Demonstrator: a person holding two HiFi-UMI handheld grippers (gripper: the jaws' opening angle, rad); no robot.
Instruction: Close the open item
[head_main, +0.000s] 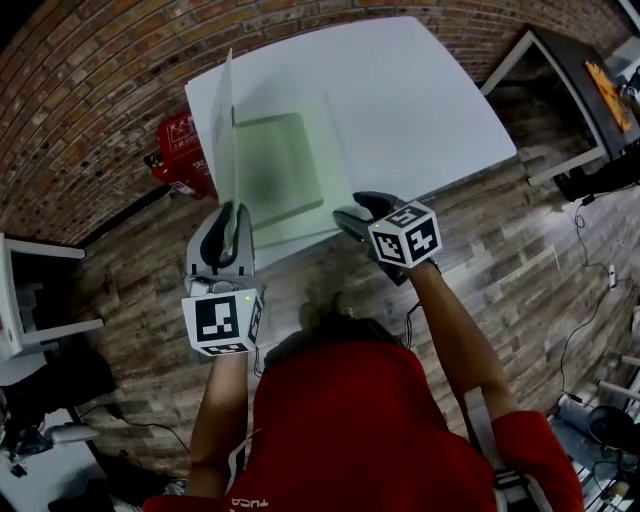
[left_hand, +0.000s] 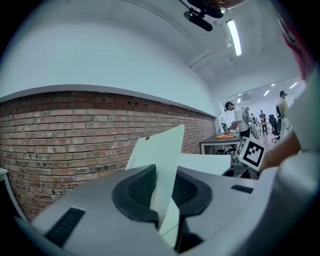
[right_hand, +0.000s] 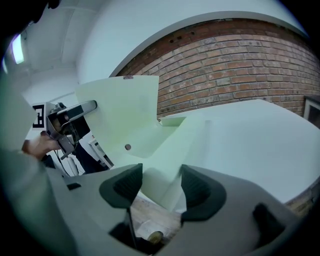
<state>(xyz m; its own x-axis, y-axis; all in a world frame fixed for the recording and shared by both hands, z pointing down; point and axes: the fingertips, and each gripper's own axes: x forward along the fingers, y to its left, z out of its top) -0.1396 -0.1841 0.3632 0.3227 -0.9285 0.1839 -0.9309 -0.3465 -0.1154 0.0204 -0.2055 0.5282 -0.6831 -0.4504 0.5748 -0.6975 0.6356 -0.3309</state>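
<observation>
The pale green folder (head_main: 285, 170) lies open on the white surface (head_main: 420, 100) at your 12 o'clock, its cover (head_main: 225, 140) standing upright along its 9 o'clock side. Your left claw (head_main: 234, 218) is clamped on that cover's near edge. Your right claw (head_main: 357, 210) has its 2 jaws apart around the folder's 5 o'clock corner, neither pad pressing it.

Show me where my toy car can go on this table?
The table is bare on its right half, from the green folder to the right edge, and along the far strip behind the folder. The near left is crowded: the left gripper pinches the raised cover, and the right gripper sits at the folder's near edge.
</observation>
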